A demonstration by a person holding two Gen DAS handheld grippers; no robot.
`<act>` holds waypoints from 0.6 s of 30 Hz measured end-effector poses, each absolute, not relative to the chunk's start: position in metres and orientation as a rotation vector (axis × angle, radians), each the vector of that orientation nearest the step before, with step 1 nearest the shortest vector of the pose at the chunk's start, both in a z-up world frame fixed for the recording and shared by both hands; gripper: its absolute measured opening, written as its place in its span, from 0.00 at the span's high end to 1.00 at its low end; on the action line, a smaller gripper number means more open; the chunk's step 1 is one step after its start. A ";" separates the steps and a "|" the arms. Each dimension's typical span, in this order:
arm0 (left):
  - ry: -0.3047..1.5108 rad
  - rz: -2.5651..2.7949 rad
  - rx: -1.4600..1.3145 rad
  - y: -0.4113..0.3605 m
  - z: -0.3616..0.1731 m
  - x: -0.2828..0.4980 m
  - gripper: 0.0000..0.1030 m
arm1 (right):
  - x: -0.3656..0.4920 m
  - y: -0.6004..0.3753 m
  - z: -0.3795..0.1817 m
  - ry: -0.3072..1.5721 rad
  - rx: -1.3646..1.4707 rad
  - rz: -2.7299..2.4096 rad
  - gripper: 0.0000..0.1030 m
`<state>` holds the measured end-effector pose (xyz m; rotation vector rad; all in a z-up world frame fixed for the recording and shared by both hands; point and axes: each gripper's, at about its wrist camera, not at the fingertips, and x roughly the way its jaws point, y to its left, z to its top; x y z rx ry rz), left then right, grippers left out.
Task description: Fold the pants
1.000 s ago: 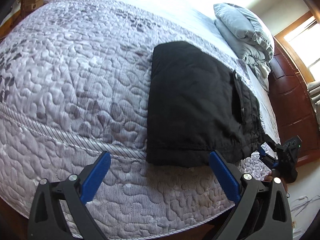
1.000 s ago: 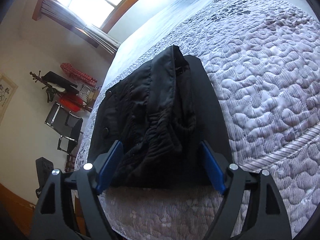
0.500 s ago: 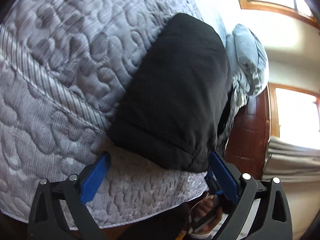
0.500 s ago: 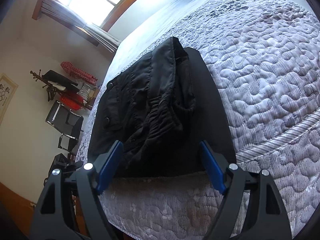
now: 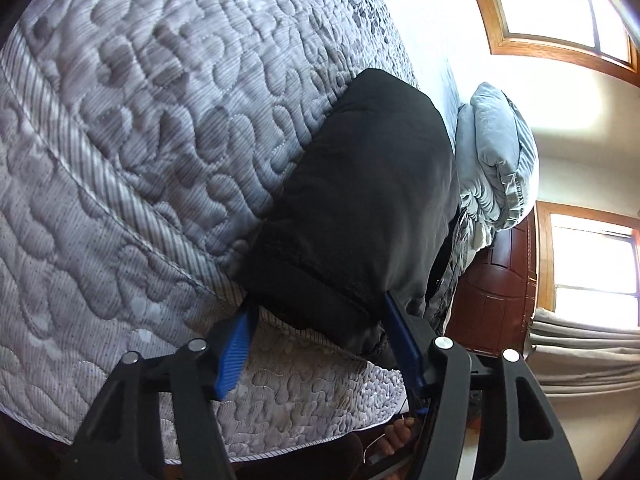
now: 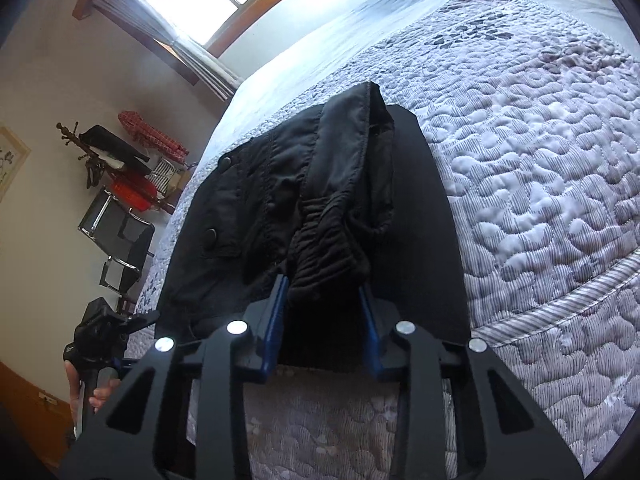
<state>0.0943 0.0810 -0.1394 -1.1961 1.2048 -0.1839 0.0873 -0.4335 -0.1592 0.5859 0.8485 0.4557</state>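
Right wrist view showed black pants [image 6: 320, 208] folded on a quilted bed [image 6: 540, 168], the right tool [image 6: 323, 300] clamped on their bunched waistband. Left tool [image 5: 316, 320] gripped their near edge, beside a pillow [image 5: 500, 160].

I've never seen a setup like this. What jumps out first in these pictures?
The black pants, folded into a bundle near the edge of a grey quilted bed, dominate both views. Blue-padded grippers straddle them: the left gripper at a hem corner, the right gripper around the gathered waistband. A pale blue pillow lies beyond.
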 end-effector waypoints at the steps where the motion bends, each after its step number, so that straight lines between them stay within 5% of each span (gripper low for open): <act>1: 1.202 -0.187 -1.192 0.080 -0.139 0.094 0.39 | 0.085 -0.435 -0.156 0.837 0.580 0.461 0.71; 9: 1.216 -0.199 -1.128 0.068 -0.145 0.094 0.39 | 0.092 -0.441 -0.178 0.913 0.613 0.417 0.71; 13: 1.206 -0.176 -1.079 0.080 -0.134 0.088 0.39 | 0.090 -0.442 -0.174 0.903 0.595 0.422 0.62; 18: 1.131 -0.069 -0.869 0.094 -0.094 0.089 0.19 | 0.084 -0.451 -0.161 0.871 0.590 0.410 0.51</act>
